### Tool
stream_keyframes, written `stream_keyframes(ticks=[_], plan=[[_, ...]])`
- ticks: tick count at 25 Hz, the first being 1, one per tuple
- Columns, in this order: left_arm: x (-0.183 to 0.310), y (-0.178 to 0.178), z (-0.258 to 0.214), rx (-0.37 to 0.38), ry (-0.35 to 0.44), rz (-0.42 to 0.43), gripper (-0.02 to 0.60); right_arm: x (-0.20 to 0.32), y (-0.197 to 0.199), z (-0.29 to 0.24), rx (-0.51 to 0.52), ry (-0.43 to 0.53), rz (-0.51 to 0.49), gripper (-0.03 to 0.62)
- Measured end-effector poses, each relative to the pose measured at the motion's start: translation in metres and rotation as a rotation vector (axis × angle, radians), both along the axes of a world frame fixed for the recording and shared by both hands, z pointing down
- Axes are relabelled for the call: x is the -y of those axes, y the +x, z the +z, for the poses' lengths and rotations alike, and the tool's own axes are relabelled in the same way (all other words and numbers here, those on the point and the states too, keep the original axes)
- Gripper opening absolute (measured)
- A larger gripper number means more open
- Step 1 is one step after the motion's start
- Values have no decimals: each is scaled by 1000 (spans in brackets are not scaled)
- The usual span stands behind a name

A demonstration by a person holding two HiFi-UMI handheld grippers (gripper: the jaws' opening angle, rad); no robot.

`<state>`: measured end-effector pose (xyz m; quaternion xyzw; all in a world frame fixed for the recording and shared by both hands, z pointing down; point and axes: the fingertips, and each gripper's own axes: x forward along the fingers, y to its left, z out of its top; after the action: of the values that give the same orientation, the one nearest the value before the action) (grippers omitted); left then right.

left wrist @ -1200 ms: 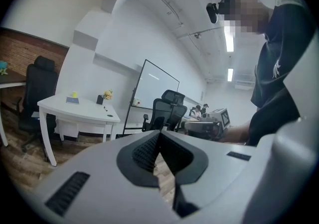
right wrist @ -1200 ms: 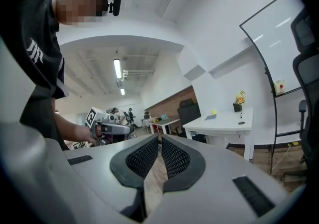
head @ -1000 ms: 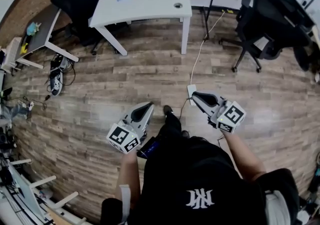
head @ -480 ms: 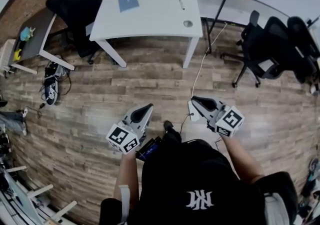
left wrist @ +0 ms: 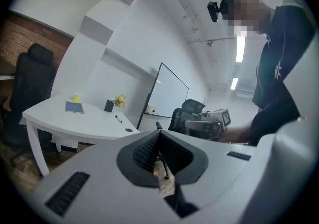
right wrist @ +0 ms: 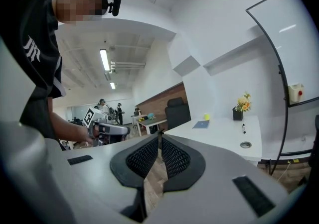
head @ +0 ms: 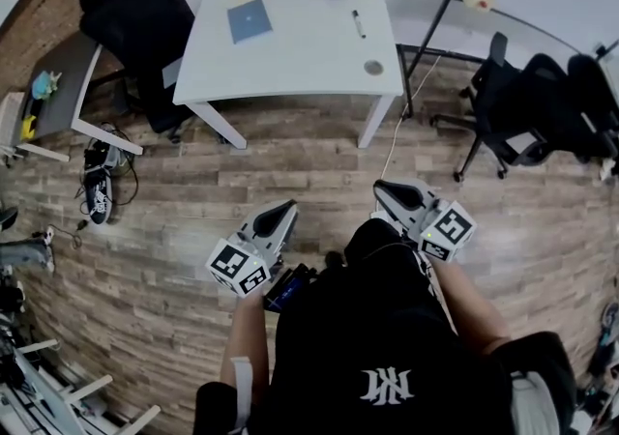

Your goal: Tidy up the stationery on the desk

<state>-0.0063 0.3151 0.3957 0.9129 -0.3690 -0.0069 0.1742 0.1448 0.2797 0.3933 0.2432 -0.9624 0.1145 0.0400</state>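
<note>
- White bench (head: 290, 56) at the top of the frame carries the stationery: a blue notebook (head: 250, 19) towards its left and a black pen (head: 359, 24) towards its right.
- We hold the left tongs (head: 286, 205) and right tongs (head: 380, 188) at mid-frame, both pressed closed, empty, well apart from the bench.
- We judge the pen light, stiff and prone to roll, so we would pinch it mid-barrel; the notebook is thin, so we would take it by an edge.

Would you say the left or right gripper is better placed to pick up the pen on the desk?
Probably the right gripper: the pen lies toward the right of the desk, more in line with it than with the left gripper. Both are shut, empty.
</note>
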Motion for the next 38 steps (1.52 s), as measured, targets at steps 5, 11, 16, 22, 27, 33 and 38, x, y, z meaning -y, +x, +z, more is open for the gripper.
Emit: stream_keyframes(ticks=[5,11,16,22,27,33,38], plan=[[38,-9,1,7,-1,-6,3,39,-6,6,7,-6,3,44],[99,-30,8,13,-15,-48,3,102,-26,13,25,-12,-29,44],[159,-38,4,26,-34,-58,3,168,-36,10,40,3,-48,44],[239,-54,-5,48,-39,-94,3,251,-51,5,54,0,-98,44],[295,-70,-13,56,-44,-134,3,306,-71,-2,57,7,-154,44],[340,-79,-10,63,-48,-152,3,342,-94,2,73,2,-211,44],[376,-92,-4,63,-63,-148,3,366,-111,13,86,-46,-214,44]])
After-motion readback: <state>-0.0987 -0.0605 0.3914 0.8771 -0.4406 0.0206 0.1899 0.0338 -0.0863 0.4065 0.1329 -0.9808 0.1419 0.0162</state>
